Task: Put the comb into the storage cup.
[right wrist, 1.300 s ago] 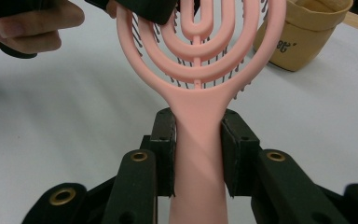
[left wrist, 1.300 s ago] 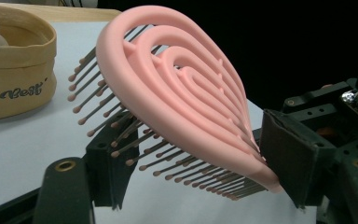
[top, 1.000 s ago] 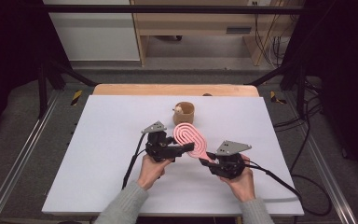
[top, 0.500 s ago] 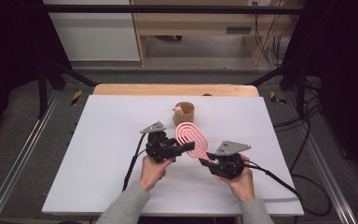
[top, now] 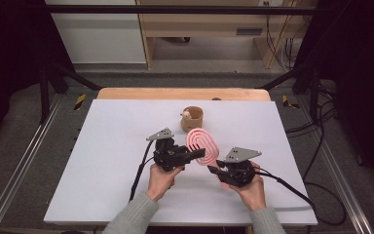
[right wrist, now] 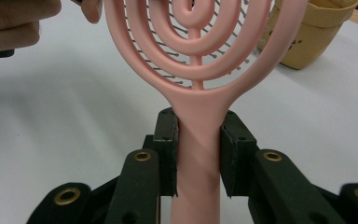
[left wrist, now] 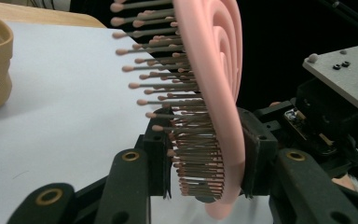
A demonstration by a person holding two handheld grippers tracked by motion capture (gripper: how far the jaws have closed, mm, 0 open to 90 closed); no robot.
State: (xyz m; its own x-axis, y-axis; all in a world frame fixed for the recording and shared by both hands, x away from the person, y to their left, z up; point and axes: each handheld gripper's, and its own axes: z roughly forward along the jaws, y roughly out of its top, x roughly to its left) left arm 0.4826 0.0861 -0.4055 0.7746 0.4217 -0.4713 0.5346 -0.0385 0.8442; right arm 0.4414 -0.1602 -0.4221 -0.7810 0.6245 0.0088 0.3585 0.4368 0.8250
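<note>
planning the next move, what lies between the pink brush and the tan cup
Nothing: in the high view, bare white table separates the pink brush from the tan cup.

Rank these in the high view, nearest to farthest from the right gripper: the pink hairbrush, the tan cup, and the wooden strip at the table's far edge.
1. The pink hairbrush: its handle sits clamped in the right gripper, head reaching up and left.
2. The tan cup: farther back, just beyond the brush head.
3. The wooden strip: farthest, along the table's back edge.

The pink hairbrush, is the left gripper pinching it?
Touching. In the left gripper view the left gripper has just closed on the pink hairbrush: one pad presses its back, the other its bristles.
</note>
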